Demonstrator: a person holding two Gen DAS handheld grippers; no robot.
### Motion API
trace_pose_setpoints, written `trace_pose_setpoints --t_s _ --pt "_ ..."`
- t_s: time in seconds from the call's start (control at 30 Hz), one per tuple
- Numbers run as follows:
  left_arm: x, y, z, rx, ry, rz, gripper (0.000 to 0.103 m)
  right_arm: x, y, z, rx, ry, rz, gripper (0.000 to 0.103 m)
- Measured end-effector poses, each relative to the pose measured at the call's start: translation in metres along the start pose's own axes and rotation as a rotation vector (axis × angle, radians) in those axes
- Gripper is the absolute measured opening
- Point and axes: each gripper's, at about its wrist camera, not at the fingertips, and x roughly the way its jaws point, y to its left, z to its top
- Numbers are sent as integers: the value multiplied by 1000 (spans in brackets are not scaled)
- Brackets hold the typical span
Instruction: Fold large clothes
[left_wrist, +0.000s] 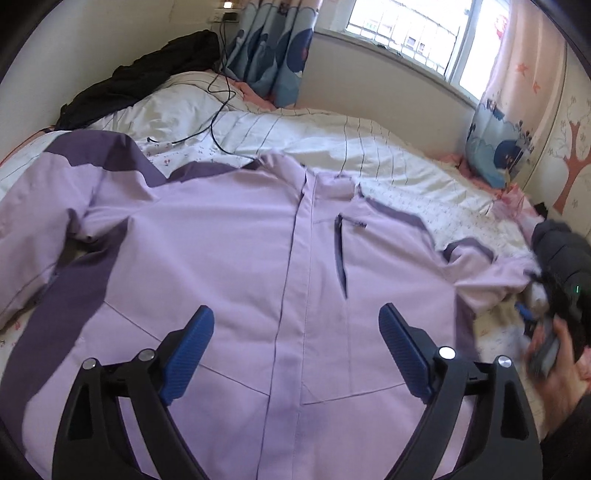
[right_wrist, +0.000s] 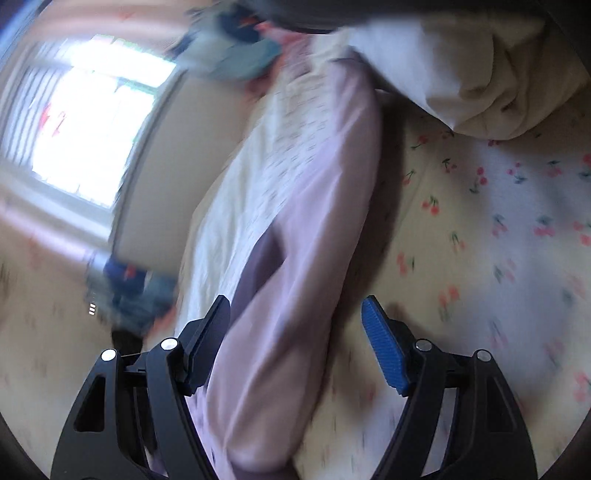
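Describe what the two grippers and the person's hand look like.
Both the left gripper and right gripper have black, curved, cut-out frames with silver pivot pins and blue ribbed pads on the jaws. The bare right hand emerges from a dark sleeve. No cables are visible.

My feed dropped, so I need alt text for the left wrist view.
A lilac jacket with dark purple panels lies flat, front up and closed, on a white quilted bed. The open left gripper hovers over its lower front, holding nothing. A black cable trails across the bedding beyond.
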Motion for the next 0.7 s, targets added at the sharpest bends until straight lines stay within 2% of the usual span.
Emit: trace_pose_setpoints --t_s 0.07,0.1,0.17,0.27,0.33,0.37,0.4,0.5,0.57,0.63,0.67,0.7 --pt "10 3 -2 -1 39 37 87 20 -6 12 20 -31 -12 71" --pt "12 4 -1 -8 48 36 87 27 -7 16 23 -41 -16 77" --pt "11 6 -1 -10 36 44 88 40 -13 24 51 -68 -17 84" --pt "5 4 -3 24 9 59 90 56 -27 39 111 -101 31 84" --pt "5 4 -3 41 13 50 90 67 -28 48 84 -78 96 51" --pt "6 4 -4 41 19 45 90 68 -24 51 45 -68 138 20" --pt "7 5 -4 36 25 43 90 64 -19 52 4 -77 147 13" --pt "11 8 -5 18 48 27 90 48 -10 49 -98 -123 181 12" --pt "12 10 -5 4 56 22 90 45 -19 46 -76 -125 171 14" --pt "12 10 -5 2 56 20 90 50 -37 45 19 -118 140 27" --pt "13 9 -5 4 58 21 90 49 -42 42 60 -120 112 50" --pt "14 9 -6 5 60 23 90 48 -50 41 108 -131 70 64"
